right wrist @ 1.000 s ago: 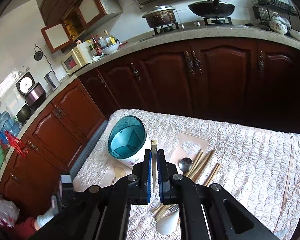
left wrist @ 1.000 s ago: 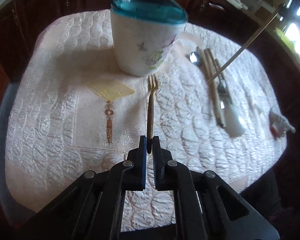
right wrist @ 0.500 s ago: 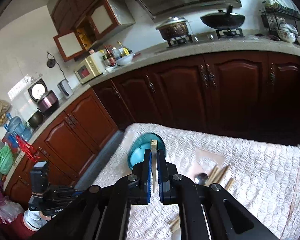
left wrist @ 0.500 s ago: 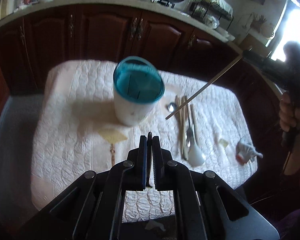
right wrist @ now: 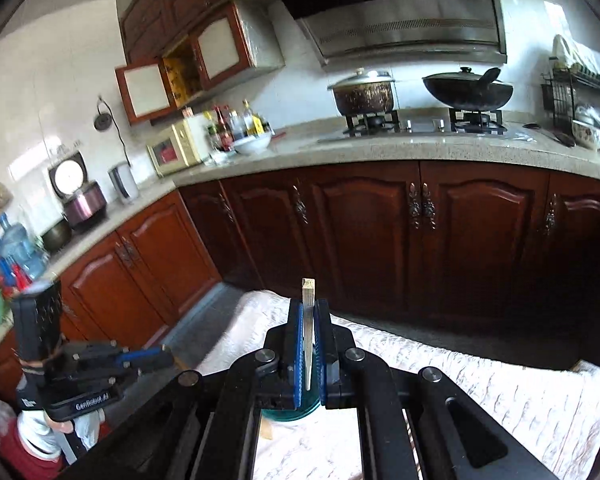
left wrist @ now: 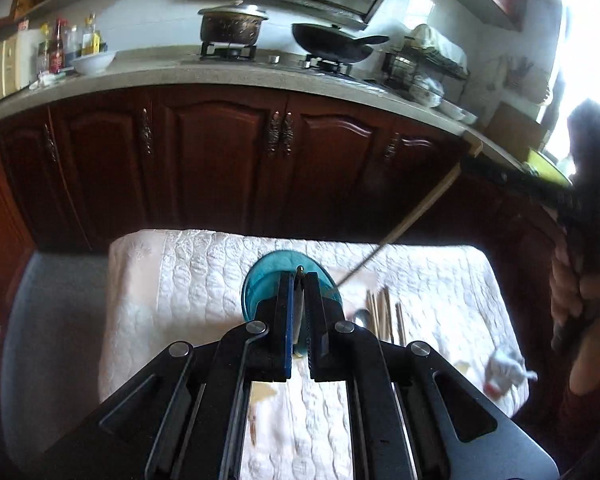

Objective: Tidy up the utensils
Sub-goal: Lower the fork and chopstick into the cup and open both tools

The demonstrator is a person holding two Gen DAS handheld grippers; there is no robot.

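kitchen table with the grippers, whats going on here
A person is sorting utensils into a teal-rimmed cup on a quilted white table, holding a gripper in each hand. The left gripper is shut on a fork, seen edge-on and held up over the cup. The right gripper is shut on a wooden chopstick, also raised, its tip angling down toward the cup. A spoon and more chopsticks lie on the table beside the cup.

- teal-rimmed utensil holder (left wrist: 260, 284)
- white quilted cloth (left wrist: 188, 280) with scallop stitching
- pale wooden chopstick (right wrist: 308, 300)
- blue pads (right wrist: 298, 344)
- dark red-brown cabinets (right wrist: 380, 232)
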